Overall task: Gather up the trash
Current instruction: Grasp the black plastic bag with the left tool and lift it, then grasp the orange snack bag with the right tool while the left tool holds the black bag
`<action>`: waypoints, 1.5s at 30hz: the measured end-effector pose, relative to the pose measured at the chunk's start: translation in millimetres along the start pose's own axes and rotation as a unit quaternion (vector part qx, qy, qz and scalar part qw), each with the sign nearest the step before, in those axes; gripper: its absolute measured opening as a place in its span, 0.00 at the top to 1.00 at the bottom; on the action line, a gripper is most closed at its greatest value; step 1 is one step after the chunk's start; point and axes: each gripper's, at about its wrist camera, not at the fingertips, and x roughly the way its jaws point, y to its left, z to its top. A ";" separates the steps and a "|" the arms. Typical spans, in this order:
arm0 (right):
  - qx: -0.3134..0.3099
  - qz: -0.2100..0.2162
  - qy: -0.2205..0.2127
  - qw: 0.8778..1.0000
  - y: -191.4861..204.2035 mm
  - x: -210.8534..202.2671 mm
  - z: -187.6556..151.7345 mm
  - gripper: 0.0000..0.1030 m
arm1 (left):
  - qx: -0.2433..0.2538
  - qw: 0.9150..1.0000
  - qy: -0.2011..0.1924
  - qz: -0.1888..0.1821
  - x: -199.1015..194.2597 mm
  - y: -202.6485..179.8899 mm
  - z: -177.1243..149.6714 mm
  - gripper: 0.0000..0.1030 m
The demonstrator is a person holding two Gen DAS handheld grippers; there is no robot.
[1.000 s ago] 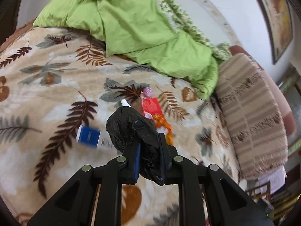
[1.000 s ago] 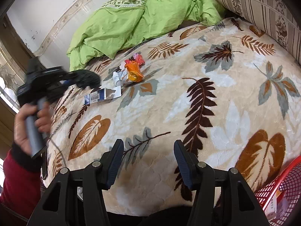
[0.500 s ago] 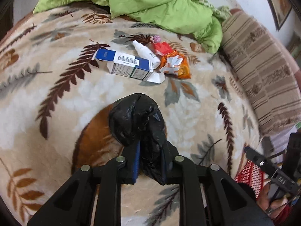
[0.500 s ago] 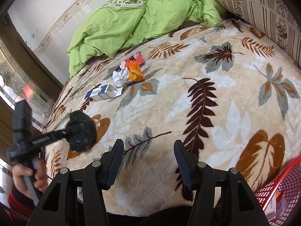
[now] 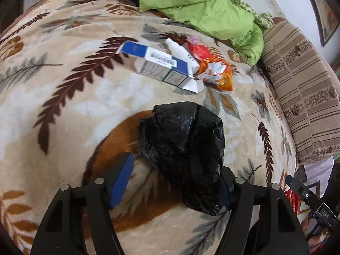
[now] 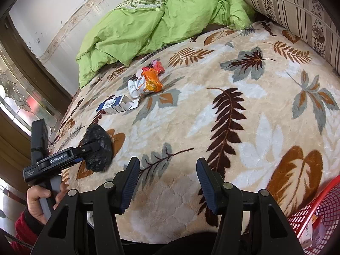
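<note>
The left gripper (image 5: 174, 180) has just been spreading its jaws, leaving the crumpled black bag (image 5: 184, 148) lying loose between them on the leaf-patterned bed blanket (image 6: 233, 106), against the right pad only, while the right gripper (image 6: 167, 182) hovers with jaws spread and empty.

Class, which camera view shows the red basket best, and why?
The right wrist view: the red basket shows its mesh wall and rim at the lower right corner. The left wrist view catches only a small red sliver behind the right gripper's body.
</note>
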 end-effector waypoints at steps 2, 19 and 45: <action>0.001 0.000 0.000 1.000 -0.1 0.0 -0.1 0.43 | 0.011 1.000 -0.001 0.004 3.9 -8.3 0.2 0.43; -0.025 0.002 -0.002 1.000 18.4 14.7 27.0 0.43 | 0.027 0.991 -0.107 0.073 -22.9 -30.7 -12.1 0.74; -0.122 -0.042 0.006 0.992 65.1 187.6 135.2 0.46 | 0.030 0.987 -0.116 0.106 -15.6 -21.8 -3.7 0.74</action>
